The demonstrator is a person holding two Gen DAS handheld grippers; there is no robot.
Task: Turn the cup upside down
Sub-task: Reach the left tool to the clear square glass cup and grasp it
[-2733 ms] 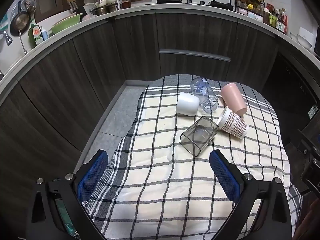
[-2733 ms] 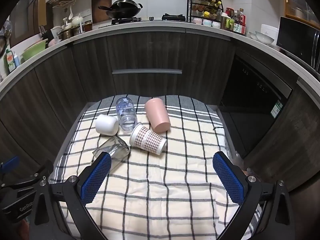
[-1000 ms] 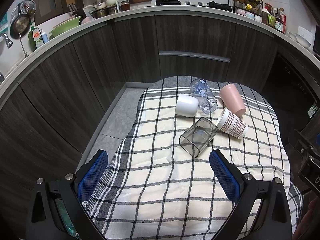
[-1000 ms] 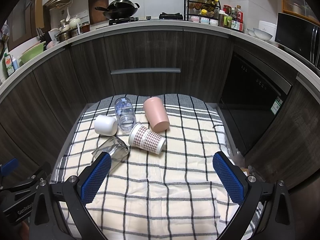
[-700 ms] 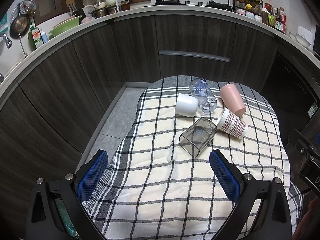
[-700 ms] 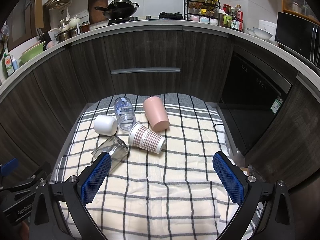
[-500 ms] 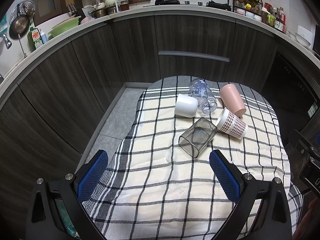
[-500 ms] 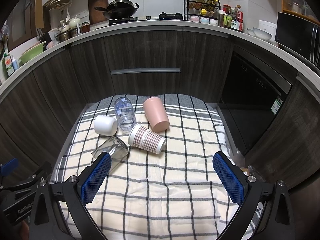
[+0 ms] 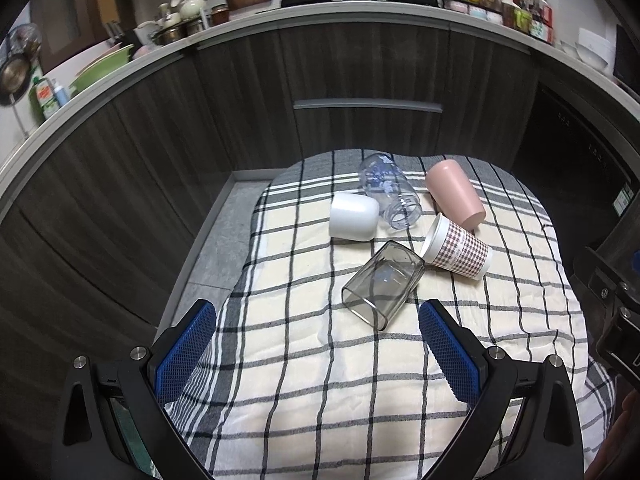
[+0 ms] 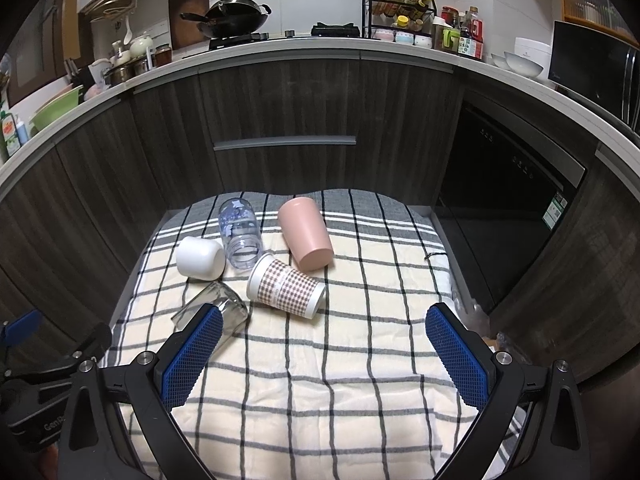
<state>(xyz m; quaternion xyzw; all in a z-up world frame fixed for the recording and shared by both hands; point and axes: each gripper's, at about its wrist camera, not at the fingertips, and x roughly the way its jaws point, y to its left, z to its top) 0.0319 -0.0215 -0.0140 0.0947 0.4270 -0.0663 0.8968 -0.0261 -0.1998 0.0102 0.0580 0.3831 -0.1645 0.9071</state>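
Cups lie in a loose cluster on the far half of the black-and-cream checked cloth (image 10: 360, 360) that covers the tabletop, none of them upright or inverted: a square clear glass tumbler (image 9: 382, 288), a brown-and-white gingham paper cup (image 10: 285, 287), a pink plastic cup (image 10: 306, 234), a small white plastic cup (image 10: 200, 258) and a clear plastic jar with blue print (image 10: 239, 234), all on their sides. Which of these is meant is not stated; the glass tumbler is my guess, since it lies nearest both tools. Seen from the left tool (image 9: 318, 354), it sits straight ahead and slightly right of centre, its open mouth facing the tool and its long axis running away toward the gingham cup, whose rim end it seems to touch. Seen from the right tool (image 10: 324, 356), the same tumbler lies far to the left, partly hidden behind the left blue pad (image 10: 191, 356), while the gingham cup lies ahead and left, its axis crosswise. Both tools hang above the near cloth with their jaws spread wide and nothing between them. The left tool looks better placed for the tumbler: a short reach forward, gripping across the flat walls, then a turn to set the mouth down.
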